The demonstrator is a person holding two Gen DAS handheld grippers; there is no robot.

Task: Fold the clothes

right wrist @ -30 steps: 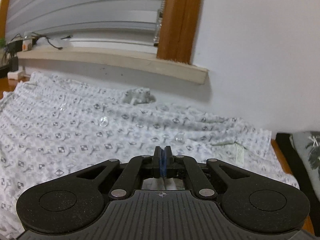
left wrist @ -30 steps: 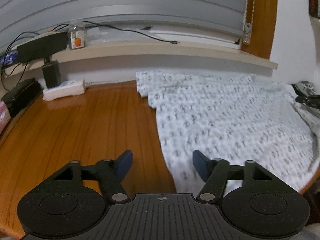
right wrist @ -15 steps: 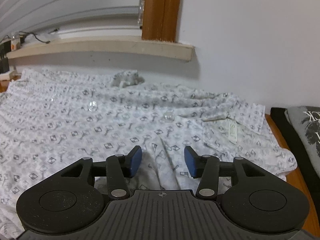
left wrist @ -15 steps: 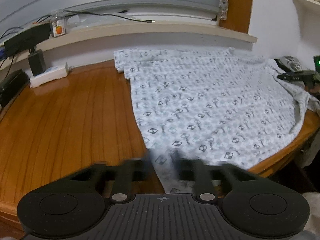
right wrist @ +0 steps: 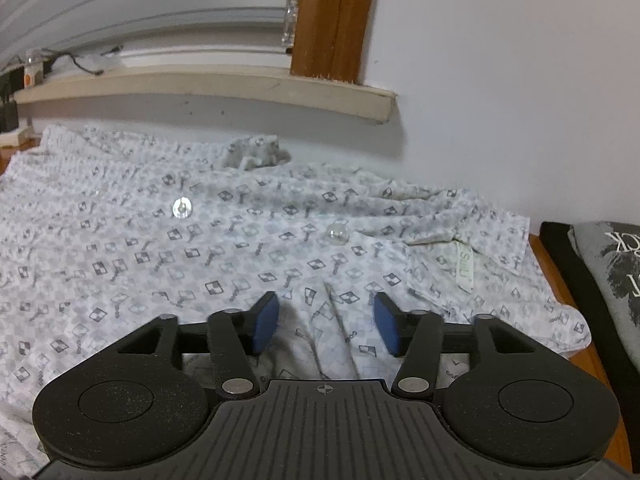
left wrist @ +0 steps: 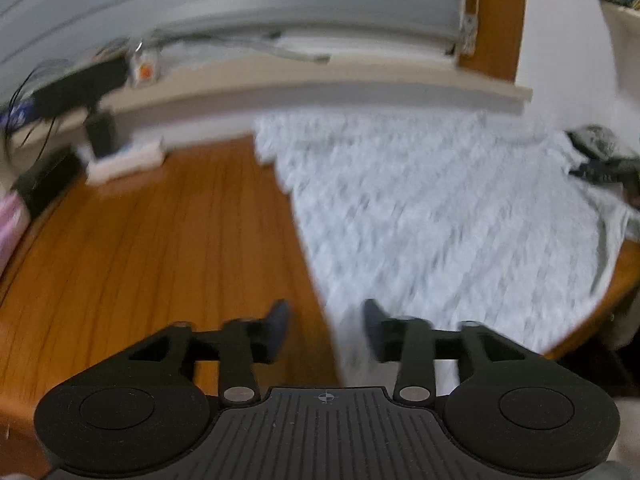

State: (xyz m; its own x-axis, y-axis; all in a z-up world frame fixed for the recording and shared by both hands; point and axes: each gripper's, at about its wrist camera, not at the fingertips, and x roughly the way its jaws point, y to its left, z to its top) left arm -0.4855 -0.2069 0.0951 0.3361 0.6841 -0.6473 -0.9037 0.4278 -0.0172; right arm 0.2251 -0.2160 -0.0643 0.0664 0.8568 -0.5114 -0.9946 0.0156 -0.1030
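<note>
Soft patterned shirt (clear round buttons) spread over glossy wood table.

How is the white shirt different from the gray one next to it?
The white shirt lies spread out over the table; the gray shirt sits at the right edge of the right wrist view, only partly in view. The white shirt has a small checkered print and clear buttons; the gray shirt has big white letters and a dark print. The gray shirt rests on something black; the white shirt lies on wood. Both are clothes, and neither is held.
</note>
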